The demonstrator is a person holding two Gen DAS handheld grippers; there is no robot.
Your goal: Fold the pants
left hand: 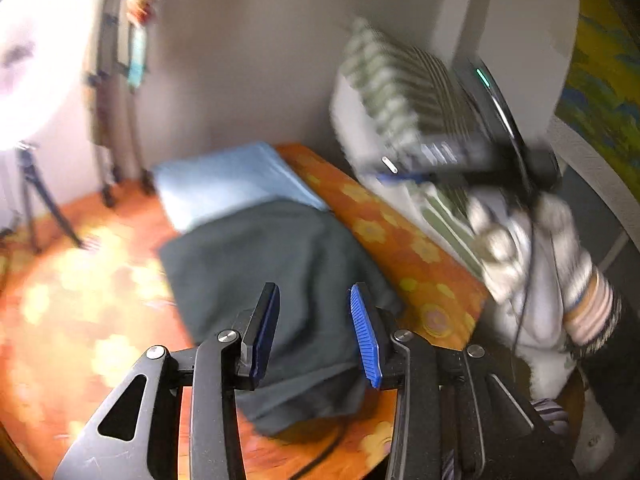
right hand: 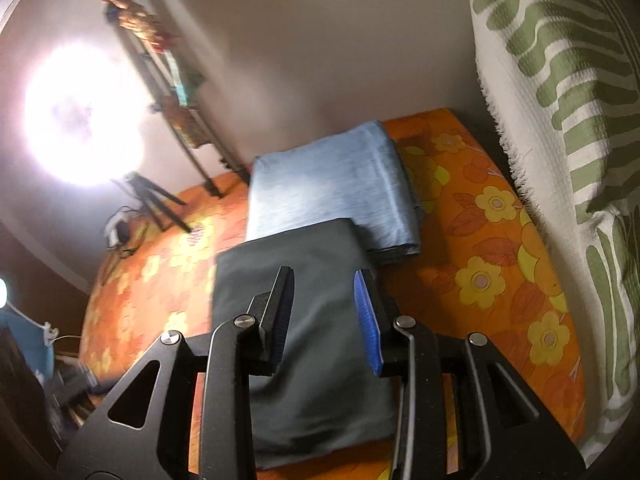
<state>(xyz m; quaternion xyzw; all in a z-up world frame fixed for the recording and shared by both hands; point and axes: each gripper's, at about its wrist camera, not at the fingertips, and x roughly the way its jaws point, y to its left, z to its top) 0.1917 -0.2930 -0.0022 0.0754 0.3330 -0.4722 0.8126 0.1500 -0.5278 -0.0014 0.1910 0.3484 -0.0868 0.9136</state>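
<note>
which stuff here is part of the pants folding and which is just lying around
Part of the job:
dark green pants, folded on the flowered bedspread
left gripper and right gripper, jaws open, nothing between them

Just lying about:
folded light blue cloth
green and white blanket
bright lamp and its tripod
rack against the wall

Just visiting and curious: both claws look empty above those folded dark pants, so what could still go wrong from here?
The dark pants overlap the light blue folded cloth, so moving one might drag the other. A black cable trails from under the pants' near edge and could snag the left gripper. The right gripper, open, hangs just above and could ruffle the fold.
</note>
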